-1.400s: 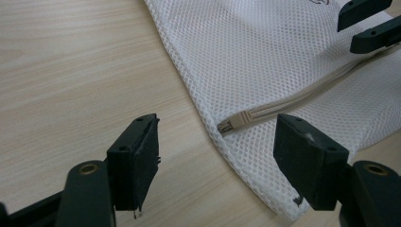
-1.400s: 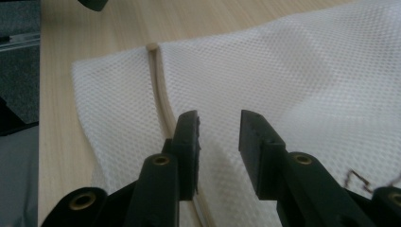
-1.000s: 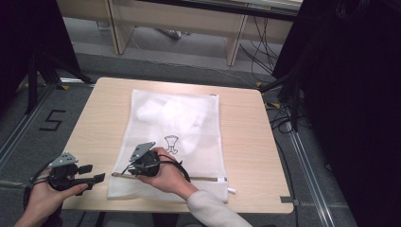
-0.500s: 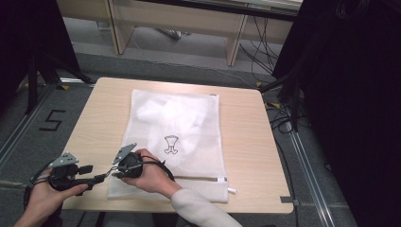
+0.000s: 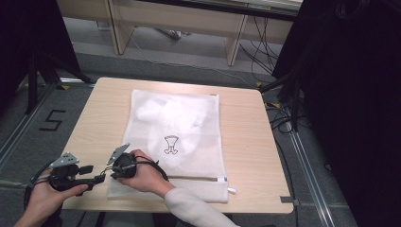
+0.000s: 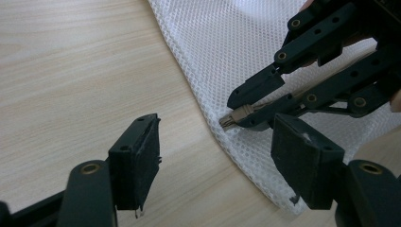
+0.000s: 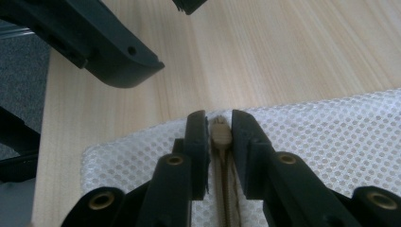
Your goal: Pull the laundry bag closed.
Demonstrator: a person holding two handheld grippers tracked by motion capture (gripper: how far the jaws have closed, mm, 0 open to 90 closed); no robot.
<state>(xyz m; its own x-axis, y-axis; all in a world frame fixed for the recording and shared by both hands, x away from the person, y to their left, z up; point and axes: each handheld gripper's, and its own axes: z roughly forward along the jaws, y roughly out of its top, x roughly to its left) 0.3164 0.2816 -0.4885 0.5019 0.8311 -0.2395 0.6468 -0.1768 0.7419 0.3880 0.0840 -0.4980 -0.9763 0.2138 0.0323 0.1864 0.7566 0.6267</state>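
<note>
A white mesh bag lies flat on the wooden table, a small printed figure on its middle. Its zipper runs along the near edge, and the beige zipper pull sits at the bag's near left corner. My right gripper lies on that corner. Its jaws have just been closing and stand narrow around the pull, a thin gap still showing on one side. My left gripper hovers just left of the bag, open with nothing between its pads, pointing at the right gripper.
The table's near edge runs right under both hands. Bare wood stretches left of the bag. On the floor at the left is a painted "5". Cables trail off the table's right side, and wooden furniture legs stand behind.
The right hand slid left along the bag's near edge to its left corner, and its jaws narrowed around the zipper pull. The left gripper stayed where it was.
</note>
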